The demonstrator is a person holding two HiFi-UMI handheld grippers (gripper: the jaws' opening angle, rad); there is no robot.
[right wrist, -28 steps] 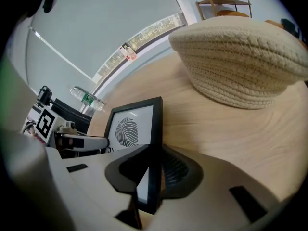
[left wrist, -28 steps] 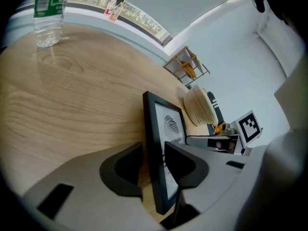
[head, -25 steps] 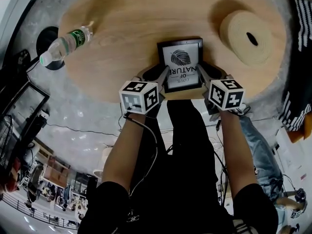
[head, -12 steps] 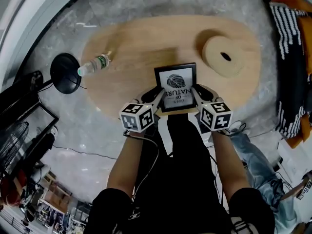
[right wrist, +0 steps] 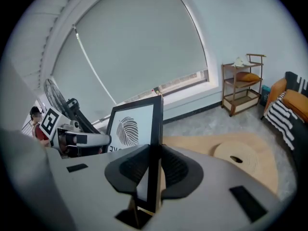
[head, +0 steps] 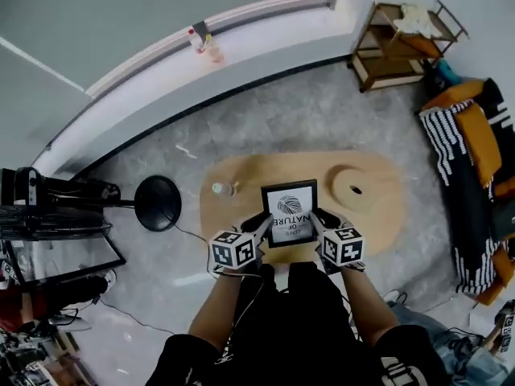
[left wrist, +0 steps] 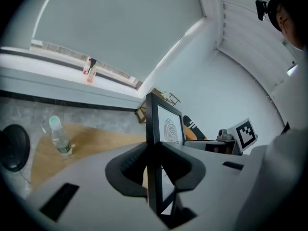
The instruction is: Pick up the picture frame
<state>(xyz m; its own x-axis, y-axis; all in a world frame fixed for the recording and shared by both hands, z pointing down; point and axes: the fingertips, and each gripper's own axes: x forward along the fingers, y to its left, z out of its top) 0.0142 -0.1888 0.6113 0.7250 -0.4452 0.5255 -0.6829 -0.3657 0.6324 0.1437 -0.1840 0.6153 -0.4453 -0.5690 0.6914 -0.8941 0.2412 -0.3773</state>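
Observation:
The picture frame (head: 290, 213) is black, with a white print of a leaf and lettering. It hangs in the air high above the oval wooden table (head: 241, 219), held from both sides. My left gripper (head: 261, 224) grips its left edge and my right gripper (head: 318, 219) its right edge. In the left gripper view the frame's edge (left wrist: 154, 143) stands upright between the dark pads (left wrist: 130, 165); these jaws are closing on it. In the right gripper view the frame (right wrist: 132, 126) is clamped the same way by my right gripper (right wrist: 154, 170).
On the table far below stand a plastic bottle (head: 222, 189) and a round wooden block with a hole (head: 354, 188). A black round stand base (head: 157, 203) sits on the floor to the left. A wooden shelf (head: 402, 39) and a striped sofa (head: 467, 159) are at the right.
Both grippers have risen together with the frame, which has left the table's front edge. The table and floor now look much smaller and farther away.

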